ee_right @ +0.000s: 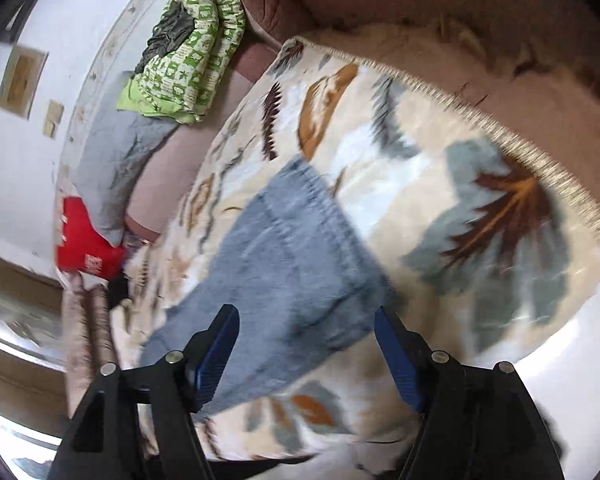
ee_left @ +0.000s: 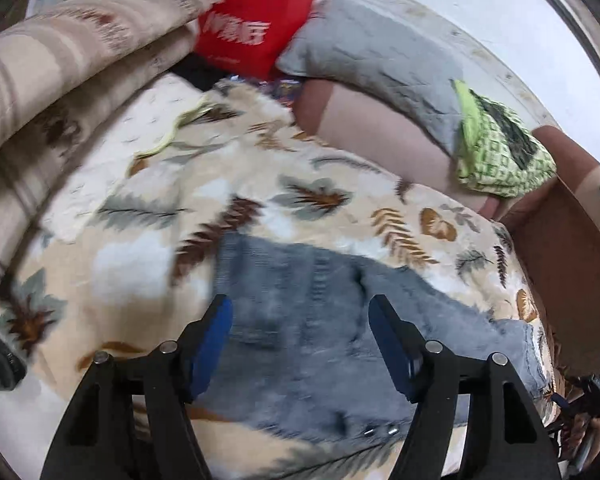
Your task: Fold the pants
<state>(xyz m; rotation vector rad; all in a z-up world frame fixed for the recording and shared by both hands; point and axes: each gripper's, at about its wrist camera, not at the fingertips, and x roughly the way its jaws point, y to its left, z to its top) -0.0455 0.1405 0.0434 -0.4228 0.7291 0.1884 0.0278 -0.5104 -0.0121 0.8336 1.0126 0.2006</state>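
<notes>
— Where are the jeans (ee_left: pixel 300 320) now?

— On the leaf blanket (ee_left: pixel 152 220), near its fringed edge. From the left: the left gripper (ee_left: pixel 300 344) hangs above them, its jaws spread wide, holding nothing. The right gripper (ee_right: pixel 306 354) is the same, spread and empty over the denim.

— Are they folded?

— They look like a short, compact shape, so I judge some folds are made. Whether one more fold is needed, I cannot tell; the pictures are blurred.
</notes>
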